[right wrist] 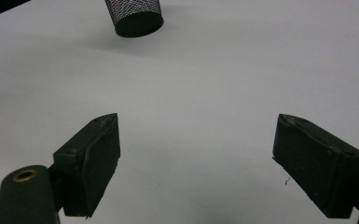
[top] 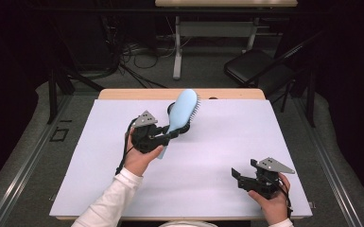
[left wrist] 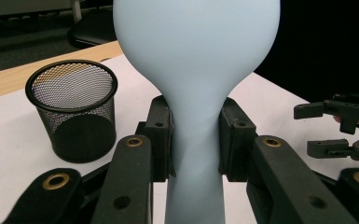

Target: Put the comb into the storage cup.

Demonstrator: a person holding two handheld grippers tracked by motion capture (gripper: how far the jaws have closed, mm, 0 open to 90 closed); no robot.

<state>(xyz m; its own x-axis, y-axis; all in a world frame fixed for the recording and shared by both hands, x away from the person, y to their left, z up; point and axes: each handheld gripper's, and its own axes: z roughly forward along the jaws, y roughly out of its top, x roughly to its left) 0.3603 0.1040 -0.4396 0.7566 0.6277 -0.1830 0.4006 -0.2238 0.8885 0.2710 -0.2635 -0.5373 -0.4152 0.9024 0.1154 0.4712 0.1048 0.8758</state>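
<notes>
Left gripper view: brush [left wrist: 193, 84] is pinched at its neck by the left gripper [left wrist: 195, 140], head up, long axis along the jaws. Cup [left wrist: 72, 109] is seen just beside, mouth up. Right gripper [top: 246, 177] is held well apart, jaws spread, nothing between them.

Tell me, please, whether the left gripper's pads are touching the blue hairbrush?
Touching. The left gripper view shows the left gripper with both pads pressed against the narrow neck of the blue hairbrush, no gap on either side.
</notes>
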